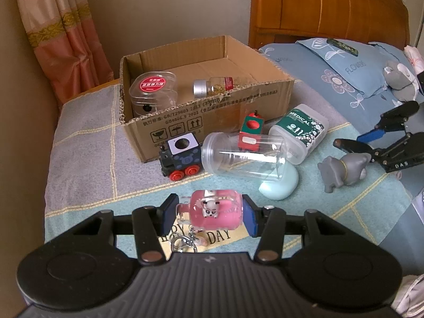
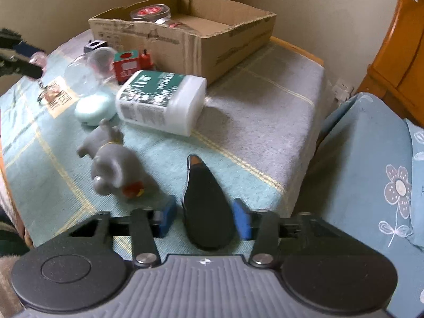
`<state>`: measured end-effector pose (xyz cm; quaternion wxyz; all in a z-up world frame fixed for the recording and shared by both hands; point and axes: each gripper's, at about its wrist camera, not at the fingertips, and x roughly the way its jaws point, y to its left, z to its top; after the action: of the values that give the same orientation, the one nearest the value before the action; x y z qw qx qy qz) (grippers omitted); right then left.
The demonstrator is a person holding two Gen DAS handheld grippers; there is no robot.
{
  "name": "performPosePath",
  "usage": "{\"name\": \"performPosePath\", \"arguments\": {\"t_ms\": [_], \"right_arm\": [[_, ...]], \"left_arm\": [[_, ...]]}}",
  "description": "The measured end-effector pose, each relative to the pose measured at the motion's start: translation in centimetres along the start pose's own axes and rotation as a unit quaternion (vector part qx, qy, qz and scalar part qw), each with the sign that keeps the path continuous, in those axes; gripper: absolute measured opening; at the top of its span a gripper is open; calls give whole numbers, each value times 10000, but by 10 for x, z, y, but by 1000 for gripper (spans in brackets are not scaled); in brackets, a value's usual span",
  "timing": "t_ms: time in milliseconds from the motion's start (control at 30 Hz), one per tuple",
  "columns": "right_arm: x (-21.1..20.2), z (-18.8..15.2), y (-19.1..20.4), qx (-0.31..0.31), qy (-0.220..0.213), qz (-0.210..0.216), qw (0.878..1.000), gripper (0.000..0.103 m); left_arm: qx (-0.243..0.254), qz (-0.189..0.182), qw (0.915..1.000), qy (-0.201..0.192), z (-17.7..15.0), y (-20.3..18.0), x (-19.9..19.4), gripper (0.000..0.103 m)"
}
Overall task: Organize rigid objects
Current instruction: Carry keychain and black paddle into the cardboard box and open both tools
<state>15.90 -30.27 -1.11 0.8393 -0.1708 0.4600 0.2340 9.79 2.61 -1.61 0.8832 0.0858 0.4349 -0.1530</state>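
Left tongs (image 1: 209,216) clamped pink bottle keychain (image 1: 212,212); right tongs (image 2: 205,218) clamped black teardrop-shaped object (image 2: 205,209); cardboard box (image 1: 212,122) behind.

A: What do the right tongs (image 2: 205,218) hold?
B: A black teardrop-shaped object (image 2: 205,206), clamped between the blue pads (image 2: 241,220).
A: Nearby?
B: A grey elephant figurine (image 2: 114,167) just left; a white medical bottle (image 2: 161,102) lies beyond, before the cardboard box (image 2: 201,45).

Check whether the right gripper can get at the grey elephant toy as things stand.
Probably not for a grasp: the right gripper is shut on a black teardrop-shaped object, so its jaws are full. The way itself looks free; the grey elephant toy lies close beside it with nothing between.
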Motion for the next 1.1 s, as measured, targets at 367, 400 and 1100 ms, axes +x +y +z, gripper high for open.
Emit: {"name": "performPosePath", "arguments": {"t_ms": [367,400,1100], "right_arm": [[-31,15,2,-189,-136,-120,9997,46],[-35,18,2,-224,-169,-137,9995,46],[-19,190,14,-459,-1172,-67,9920,48]], "left_arm": [[81,-32,9999,-53,10,0,-7,49],[102,-39,9999,-65,12,-1,-9,49],[154,120,9972,-720,147,26,-12,49]]}}
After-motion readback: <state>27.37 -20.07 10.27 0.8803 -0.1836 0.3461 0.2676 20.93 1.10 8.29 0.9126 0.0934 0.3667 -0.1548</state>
